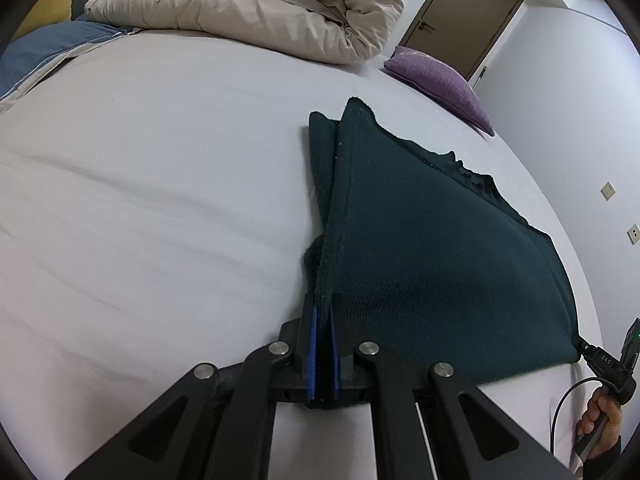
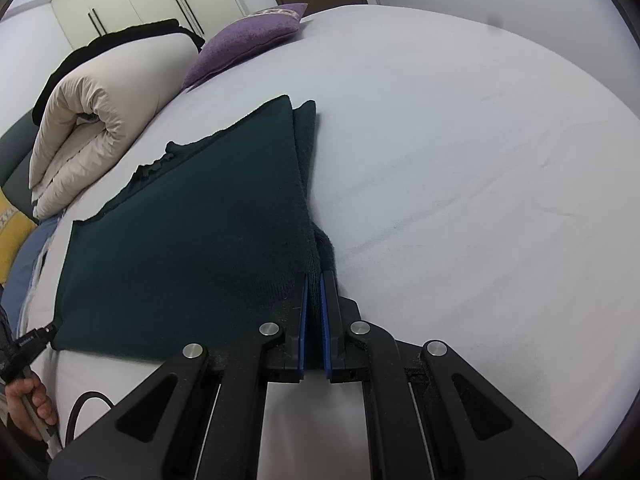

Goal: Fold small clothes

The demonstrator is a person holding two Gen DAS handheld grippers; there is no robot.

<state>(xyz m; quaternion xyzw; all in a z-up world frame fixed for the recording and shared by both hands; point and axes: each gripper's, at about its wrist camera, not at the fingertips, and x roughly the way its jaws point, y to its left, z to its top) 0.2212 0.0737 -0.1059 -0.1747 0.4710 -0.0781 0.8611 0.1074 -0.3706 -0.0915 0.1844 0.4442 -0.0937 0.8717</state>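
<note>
A dark green knitted garment lies on the white bed sheet, its near edge lifted and stretched between my two grippers. My left gripper is shut on the garment's near left corner. My right gripper is shut on the near right corner of the garment. The far part rests on the sheet with a second layer showing under the top one. The right gripper also shows in the left wrist view, and the left one in the right wrist view.
A rolled beige duvet lies at the far side of the bed, also in the right wrist view. A purple cushion sits beyond the garment. A blue pillow and a yellow one are at the far left.
</note>
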